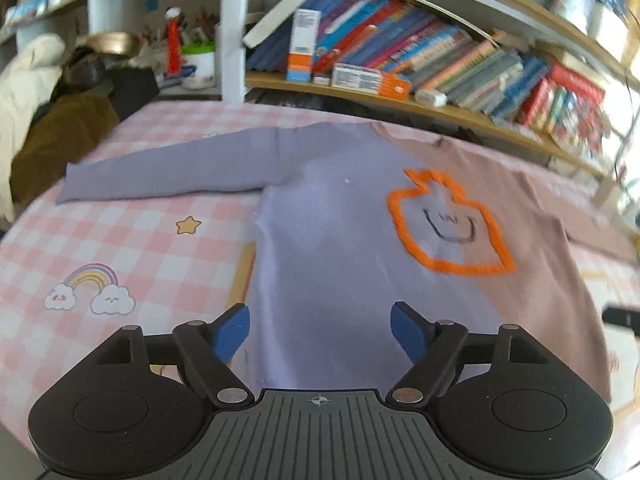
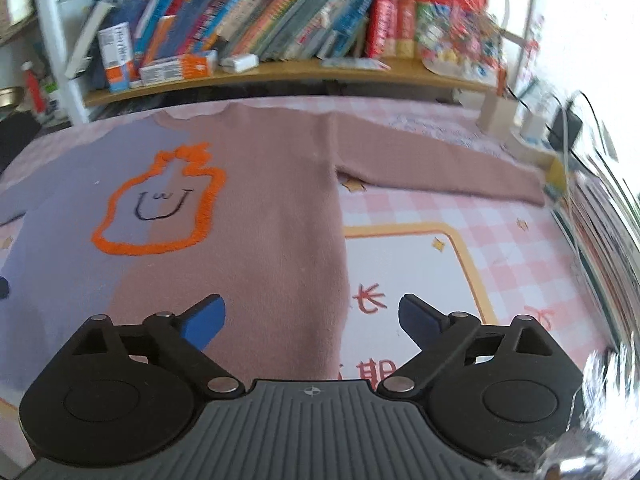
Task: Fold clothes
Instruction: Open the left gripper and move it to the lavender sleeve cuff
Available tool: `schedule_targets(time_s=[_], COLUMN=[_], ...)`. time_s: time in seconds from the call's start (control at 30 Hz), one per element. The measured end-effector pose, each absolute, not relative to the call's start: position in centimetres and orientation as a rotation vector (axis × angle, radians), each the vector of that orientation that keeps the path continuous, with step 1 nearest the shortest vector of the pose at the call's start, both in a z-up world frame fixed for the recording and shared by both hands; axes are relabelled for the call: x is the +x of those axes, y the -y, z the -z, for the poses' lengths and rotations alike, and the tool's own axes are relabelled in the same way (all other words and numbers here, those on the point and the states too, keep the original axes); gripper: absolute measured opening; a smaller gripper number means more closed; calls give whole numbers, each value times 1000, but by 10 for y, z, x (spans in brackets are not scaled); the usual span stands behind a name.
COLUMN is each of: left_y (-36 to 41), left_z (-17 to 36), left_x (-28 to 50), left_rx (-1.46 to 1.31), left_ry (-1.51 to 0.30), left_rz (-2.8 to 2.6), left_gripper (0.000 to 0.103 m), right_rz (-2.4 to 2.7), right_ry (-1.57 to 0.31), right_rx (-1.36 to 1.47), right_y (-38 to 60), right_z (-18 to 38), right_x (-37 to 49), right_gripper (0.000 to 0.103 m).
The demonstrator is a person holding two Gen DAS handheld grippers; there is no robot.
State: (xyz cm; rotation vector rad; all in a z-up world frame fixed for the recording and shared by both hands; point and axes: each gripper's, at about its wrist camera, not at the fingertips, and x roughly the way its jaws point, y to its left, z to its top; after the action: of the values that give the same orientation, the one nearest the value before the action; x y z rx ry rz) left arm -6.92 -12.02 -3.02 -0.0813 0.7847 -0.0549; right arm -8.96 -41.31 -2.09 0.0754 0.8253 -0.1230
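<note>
A two-tone sweater (image 1: 340, 240) lies flat on a pink checked sheet, lilac on its left half and dusty pink on its right, with an orange outlined figure (image 1: 448, 224) on the chest. Both sleeves stretch out sideways: the lilac sleeve (image 1: 168, 168) to the left, the pink sleeve (image 2: 440, 168) to the right. My left gripper (image 1: 320, 332) hovers open over the lilac lower body, nothing between its blue pads. Over the sweater's (image 2: 260, 200) pink right side edge my right gripper (image 2: 312, 320) stands open and empty too.
A bookshelf (image 1: 400, 60) packed with books runs along the far side of the bed. Piled clothes (image 1: 52, 128) lie at the far left. Boxes and cables (image 2: 560, 128) crowd the far right corner. The checked sheet (image 1: 100, 248) shows a rainbow print.
</note>
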Motion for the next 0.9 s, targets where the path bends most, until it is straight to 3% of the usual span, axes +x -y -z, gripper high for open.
schedule_targets(time_s=[0.53,0.9], left_y=[128,42], left_z=[33,37], left_x=[-83,-56], left_rx=[22,40], left_ry=[-805,-801], left_rz=[115,241], left_gripper=[82,85], right_rz=[95,270], right_ry=[-893,-859], right_rx=[93,143], right_y=[396,309], right_z=[35,25], right_x=[-107,-131], right_gripper=[95,97])
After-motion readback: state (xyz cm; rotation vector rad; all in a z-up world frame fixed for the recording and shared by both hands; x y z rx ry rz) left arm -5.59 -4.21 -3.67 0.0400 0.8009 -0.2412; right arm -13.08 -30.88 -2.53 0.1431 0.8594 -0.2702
